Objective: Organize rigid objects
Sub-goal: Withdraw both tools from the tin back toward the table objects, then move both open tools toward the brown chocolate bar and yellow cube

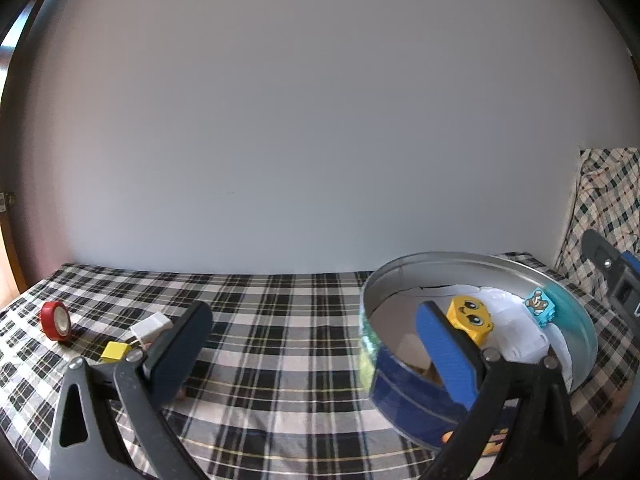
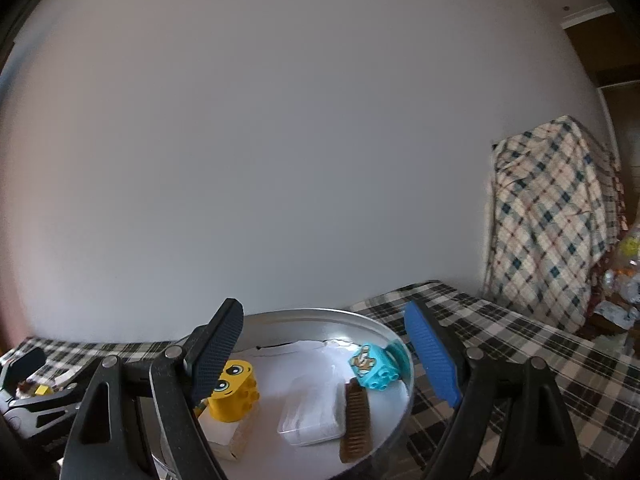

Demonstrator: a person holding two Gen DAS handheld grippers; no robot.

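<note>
Plaid cloth covers the desk [image 1: 280, 320], with a bare pale wall behind it, and the round tin [image 2: 320, 314] is the landmark. Inside the tin lie a yellow face brick [image 2: 234, 390], a turquoise bear brick [image 2: 374, 366], a clear plastic box [image 2: 310, 414] and a brown comb [image 2: 356, 420]; the comb's long axis runs from the tin's near rim toward its middle, beside the clear box. Outside the tin, well to its left, remain a red tape roll [image 1: 56, 320], a small yellow cube [image 1: 114, 351] and a white adapter [image 1: 151, 326], close together. The left tongs [image 1: 316, 344] stand wide apart and empty, one finger [image 1: 444, 352] over the tin's near wall, the other near the white adapter. The right tongs [image 2: 324, 356] are also spread and hold nothing, straddling the tin from above. The tin looks tipped in the left view, though I cannot tell what props it. The risk, as I judge it, is a finger catching the rim and rocking the tin, spilling the bricks; the tape roll, standing on edge, could roll off if nudged.
</note>
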